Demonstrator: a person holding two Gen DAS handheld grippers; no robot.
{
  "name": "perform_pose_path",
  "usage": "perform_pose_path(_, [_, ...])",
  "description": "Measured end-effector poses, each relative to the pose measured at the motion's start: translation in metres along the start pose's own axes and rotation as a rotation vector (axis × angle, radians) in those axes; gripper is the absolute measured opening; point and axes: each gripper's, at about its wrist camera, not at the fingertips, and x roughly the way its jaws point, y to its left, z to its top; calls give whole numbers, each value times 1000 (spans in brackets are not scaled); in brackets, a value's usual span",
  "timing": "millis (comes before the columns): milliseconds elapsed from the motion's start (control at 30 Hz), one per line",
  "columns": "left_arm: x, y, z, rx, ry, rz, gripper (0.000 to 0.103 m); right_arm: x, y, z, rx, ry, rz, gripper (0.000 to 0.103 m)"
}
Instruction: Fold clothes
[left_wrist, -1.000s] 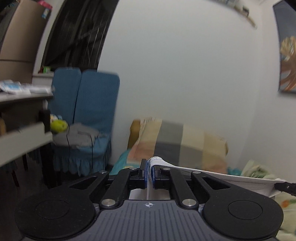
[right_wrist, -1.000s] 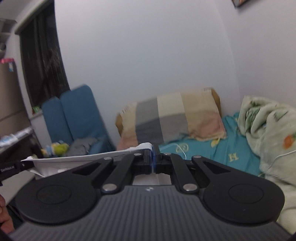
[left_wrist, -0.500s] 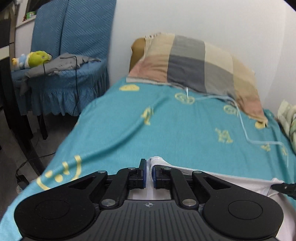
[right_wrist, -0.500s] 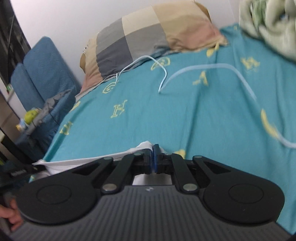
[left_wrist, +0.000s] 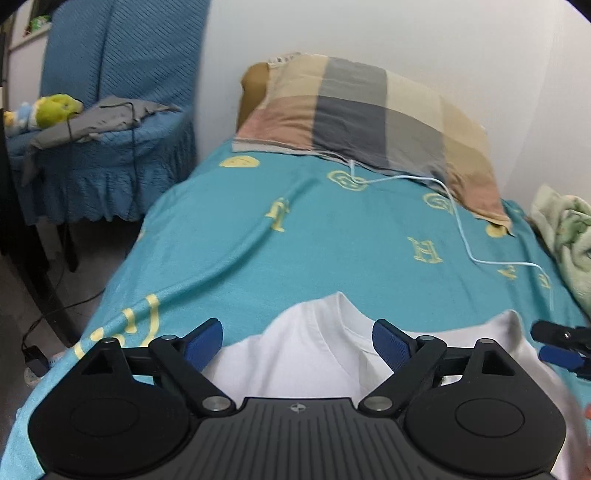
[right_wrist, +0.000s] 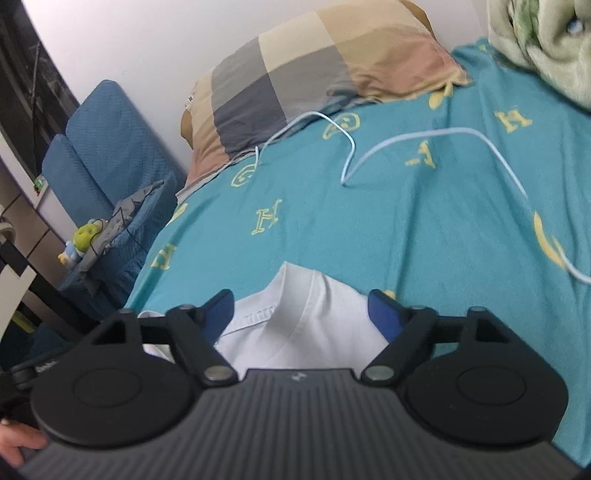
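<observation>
A white T-shirt (left_wrist: 314, 354) lies flat on the bed (left_wrist: 314, 243), on its teal sheet printed with yellow letters and smiley faces, at the near end of the mattress under both tools. The left gripper (left_wrist: 297, 341) has its blue-padded fingers (left_wrist: 203, 343) spread wide apart, holding nothing; the shirt's collar and shoulder area sits in the gap between them, the cloth peaking just beyond the tips. The right gripper (right_wrist: 301, 314) is likewise spread, its fingers (right_wrist: 382, 314) well apart and empty, with a folded white edge and a stitched hem of the shirt (right_wrist: 314, 314) lying between and below them (whether the pads touch the cloth cannot be told from either view). In the left wrist view the tips of the other tool (left_wrist: 563, 345) show at the right edge, just over the shirt's far corner. Farther up the bed a checked pillow (left_wrist: 373, 118) leans at the wall, a pale blue cable (right_wrist: 424, 147) loops across the sheet, and a light green blanket (right_wrist: 543, 40) is bunched at the right side. A blue chair (left_wrist: 110, 110) beside the bed carries a grey garment (left_wrist: 99, 122) and a green plush toy (left_wrist: 55, 109).
</observation>
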Motion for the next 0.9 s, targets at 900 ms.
perform_pose_path(900, [-429, -55, -104, -54, 5, 44, 93, -311, 53, -107, -128, -86, -72, 82])
